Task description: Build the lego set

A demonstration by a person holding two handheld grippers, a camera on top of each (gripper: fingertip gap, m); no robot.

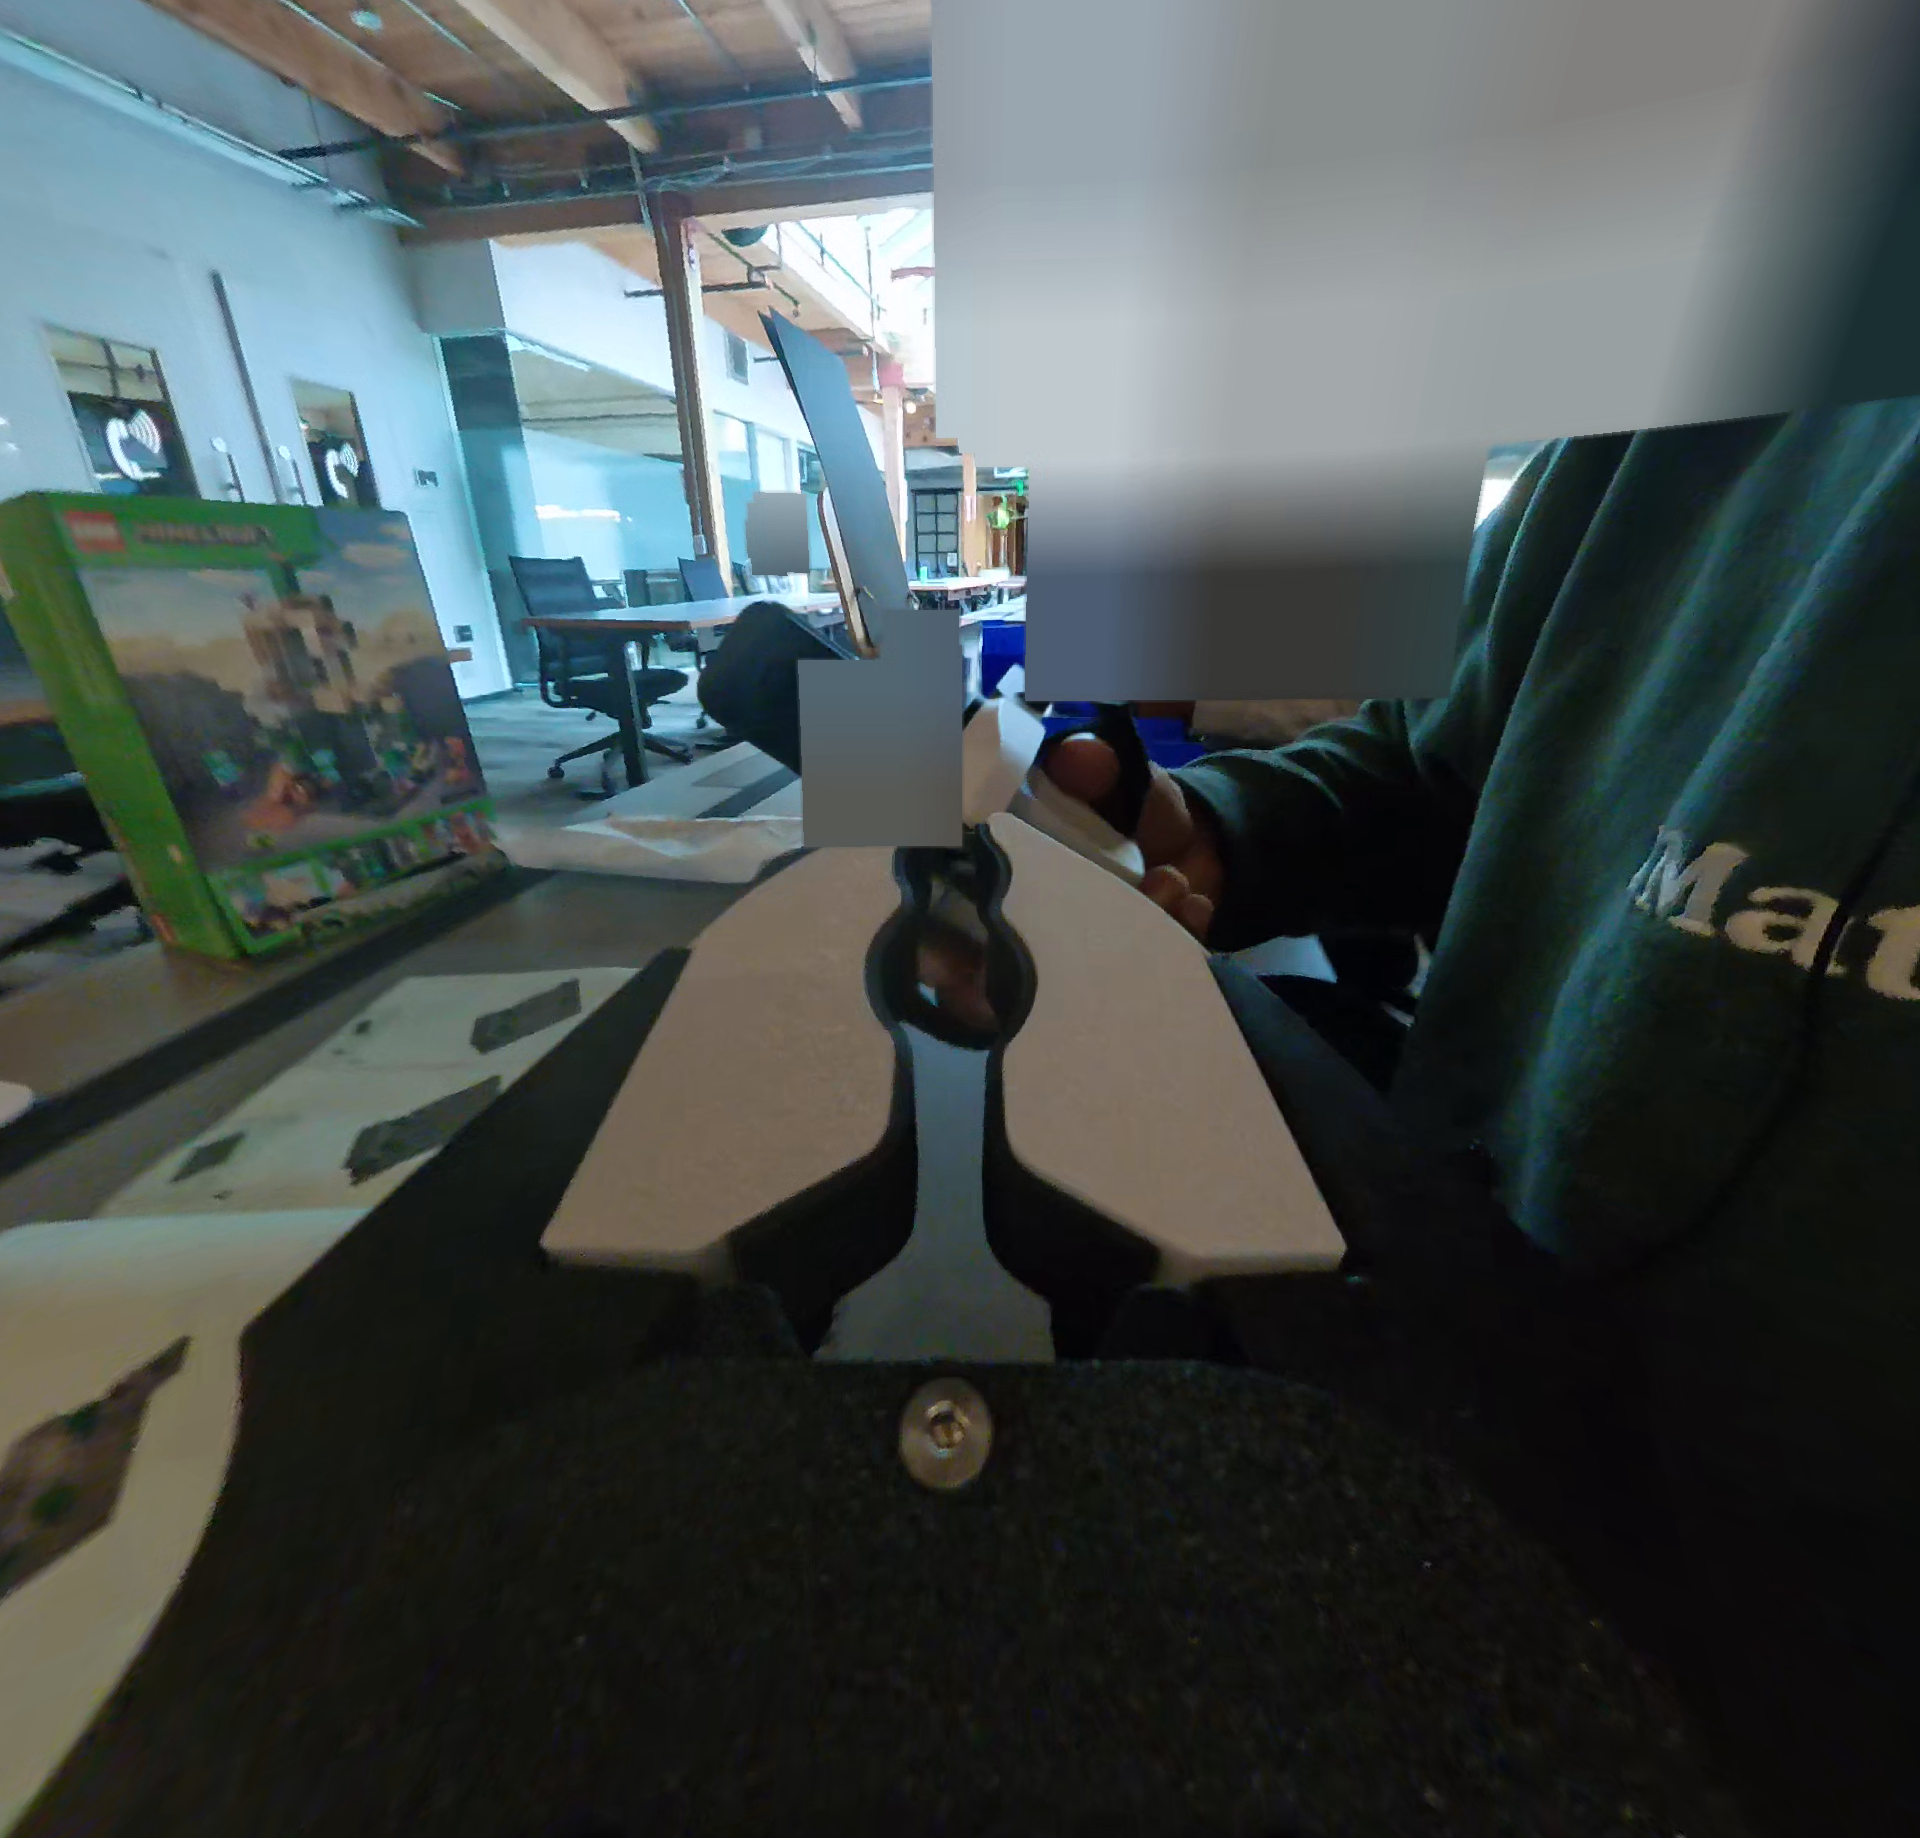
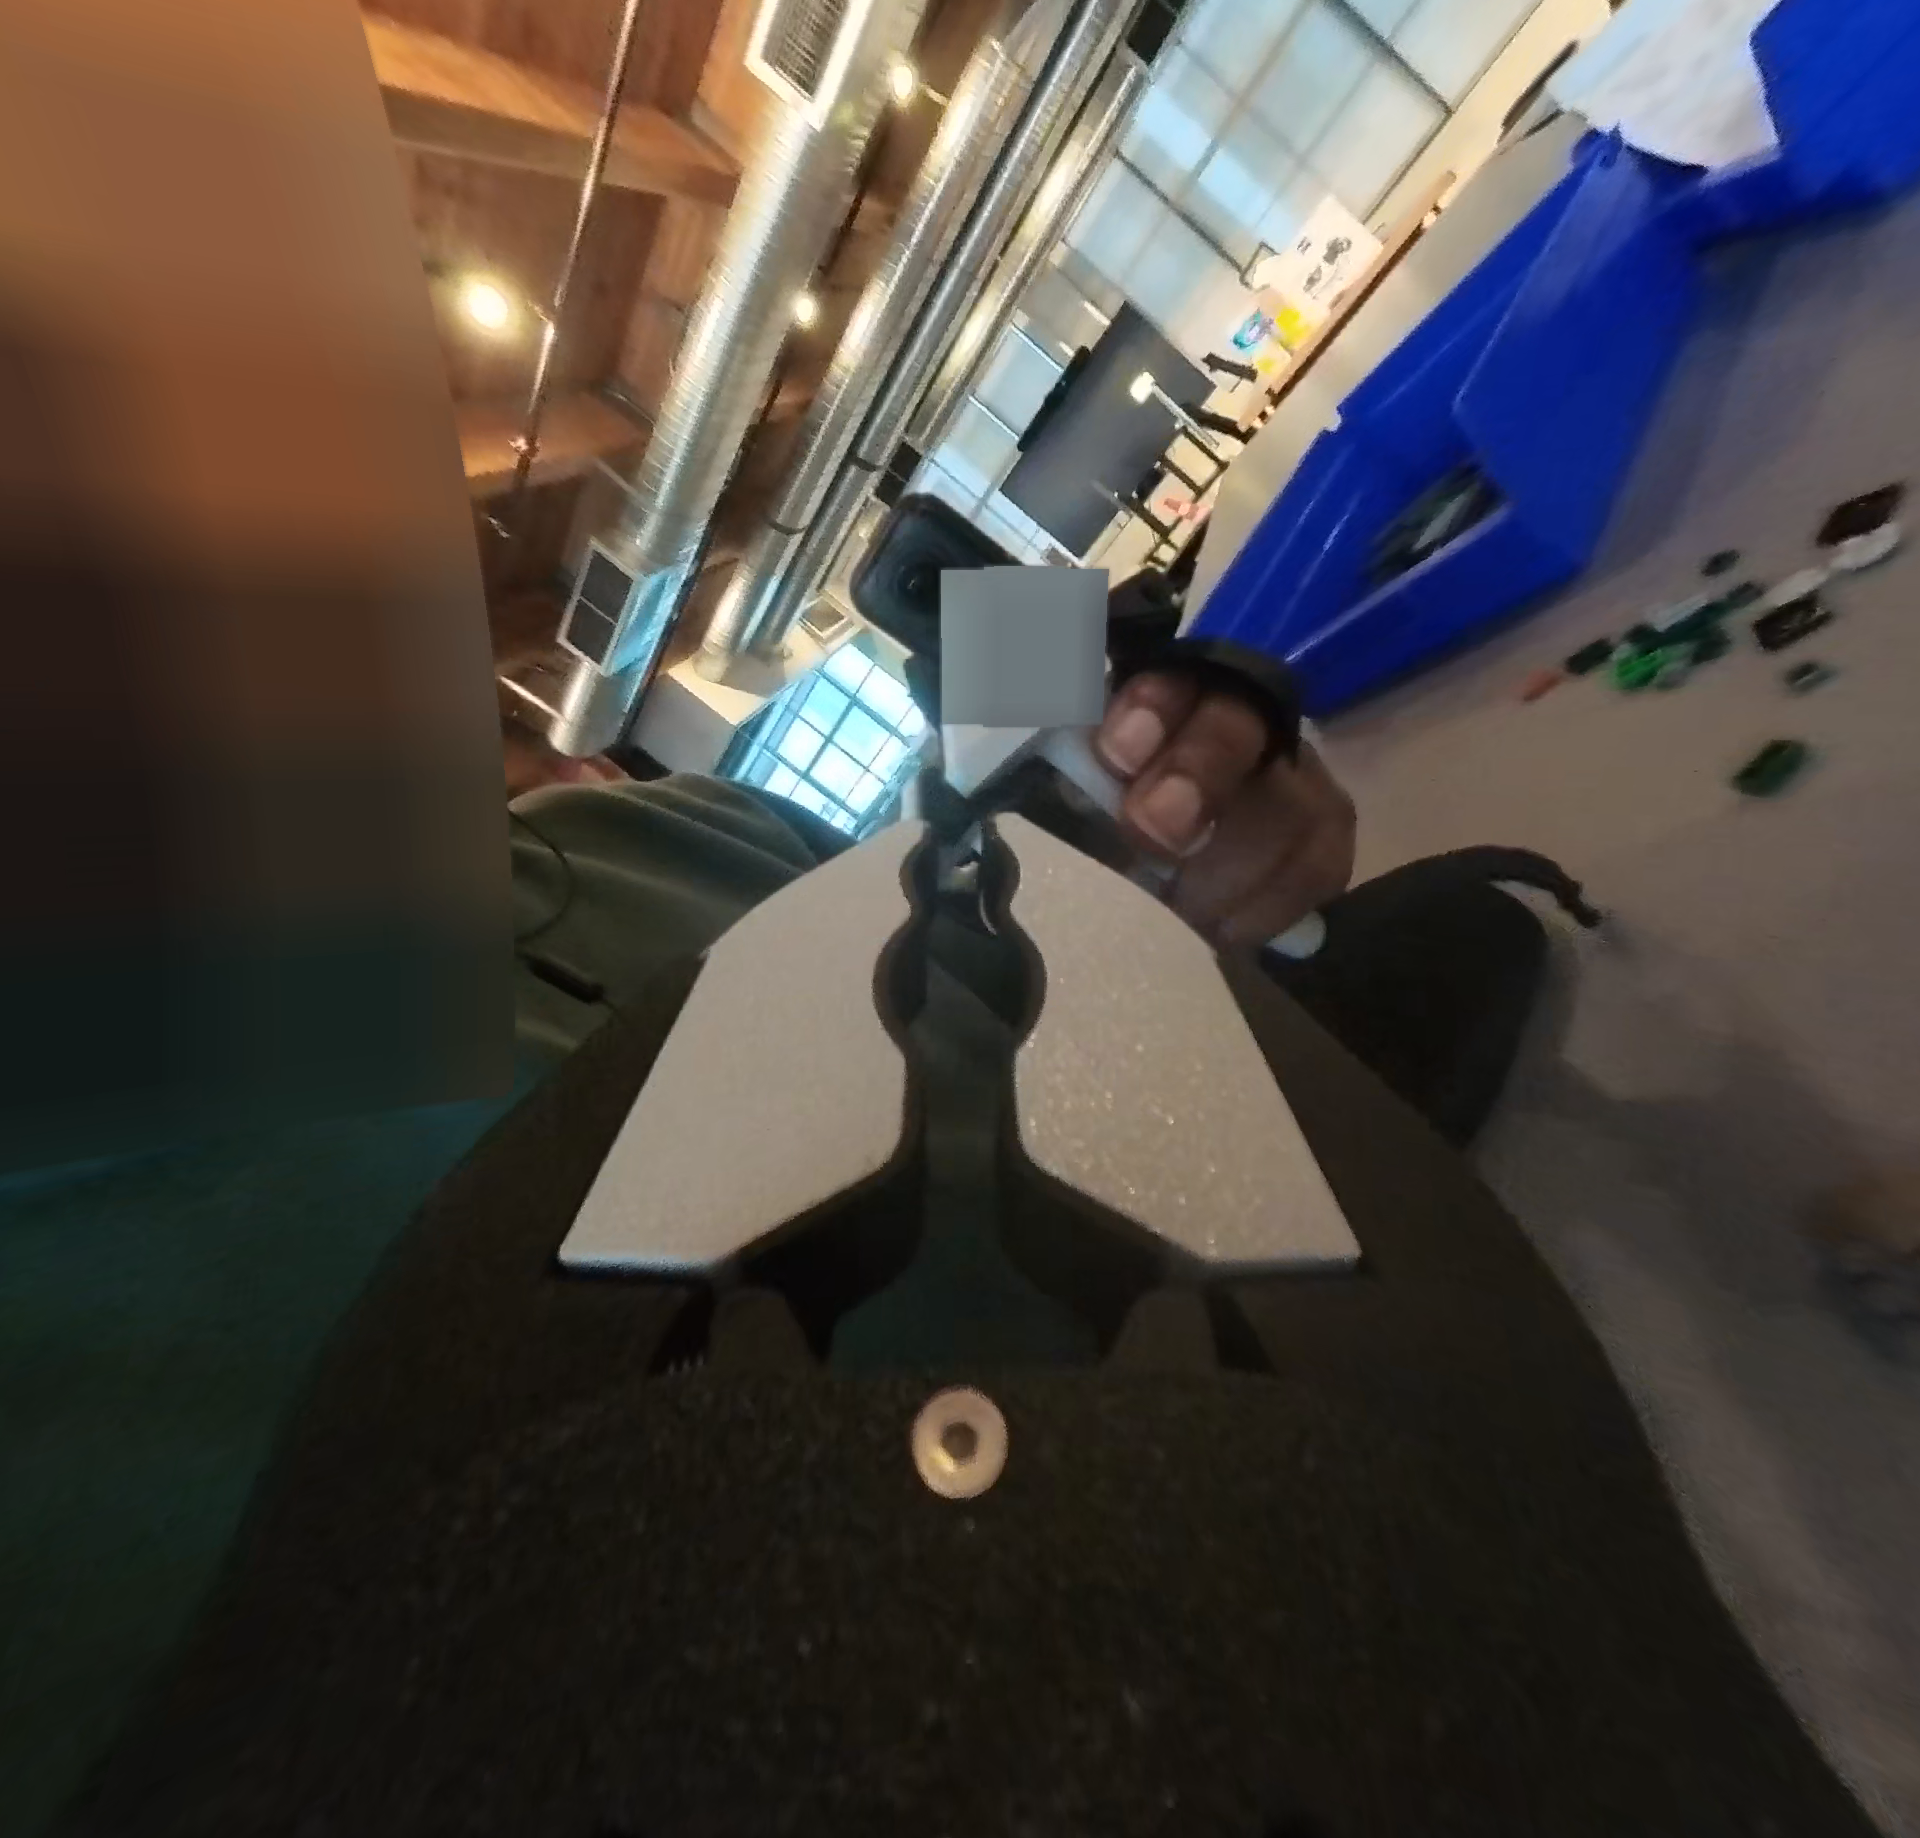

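Left wrist view: left gripper point(image 1: 951, 858) raised off the bench and aimed level toward the person's torso in a dark green sweatshirt point(image 1: 1683, 801). Its white fingers point(image 1: 790, 1040) met at the tips, with only the narrow shaped slot open behind them; nothing could be made out between them. Just past the tips was the other gripper, held in the person's hand point(image 1: 1132, 812), its fingers wrapped around the white handle. Mosaic patches hid much of that region.

Lego set box point(image 1: 249, 718) stood upright near the far left edge of the bench, picture side facing the camera. White instruction sheets point(image 1: 343, 1092) lay flat on the bench at lower left, in front of the box.

Right wrist view: frame rolled steeply, ceiling ducts running diagonally. Right gripper point(image 2: 961, 832) lifted and pointing at the opposite gripper, tip to tip. Its fingers point(image 2: 1153, 1050) were likewise together at the tips; whether anything small was pinched there I could not tell. A hand point(image 2: 1216, 801) gripped the opposite handle, a black strap across its back, a camera point(image 2: 914, 567) mounted above.

Loose lego pieces point(image 2: 1704, 635), green, black and white, lay scattered on the bench beside a blue bin point(image 2: 1538, 354).
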